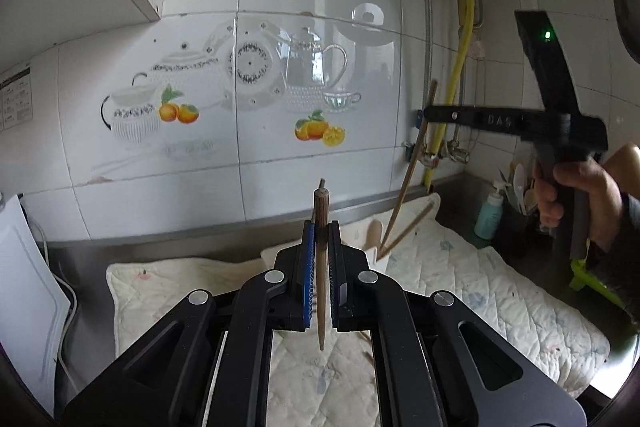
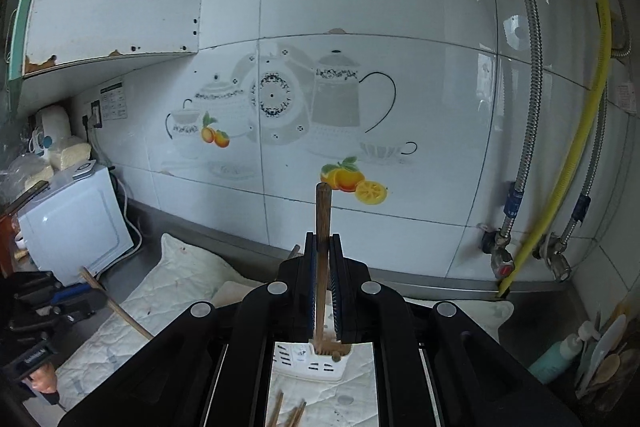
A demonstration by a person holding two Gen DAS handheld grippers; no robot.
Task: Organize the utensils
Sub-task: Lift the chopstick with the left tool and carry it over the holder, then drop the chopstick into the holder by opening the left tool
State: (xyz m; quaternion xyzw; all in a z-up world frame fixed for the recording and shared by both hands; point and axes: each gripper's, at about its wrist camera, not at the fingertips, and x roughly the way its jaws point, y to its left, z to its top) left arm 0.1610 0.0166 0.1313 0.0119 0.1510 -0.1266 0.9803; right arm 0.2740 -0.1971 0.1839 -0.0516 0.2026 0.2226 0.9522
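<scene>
My left gripper (image 1: 321, 227) is shut on a wooden chopstick (image 1: 321, 267) and holds it upright above the quilted cloth (image 1: 480, 279). My right gripper (image 2: 323, 239) is shut on another wooden chopstick (image 2: 322, 227), whose lower end stands in a white slotted utensil holder (image 2: 312, 363) on the cloth. In the left wrist view the right gripper (image 1: 428, 115) shows at the right, with its chopstick (image 1: 408, 179) slanting down to the white holder (image 1: 380, 255), where another chopstick (image 1: 412, 227) leans. Loose chopsticks (image 2: 288, 411) lie on the cloth below the holder. The left gripper (image 2: 76, 297) shows at the far left of the right wrist view.
The tiled wall (image 1: 280, 87) with teapot decals is close behind. A white appliance (image 2: 76, 223) stands at the left. Pipes and a yellow hose (image 2: 576, 155) run down at the right. A teal bottle (image 2: 556, 355) and a spoon caddy (image 2: 608, 359) sit in the right corner.
</scene>
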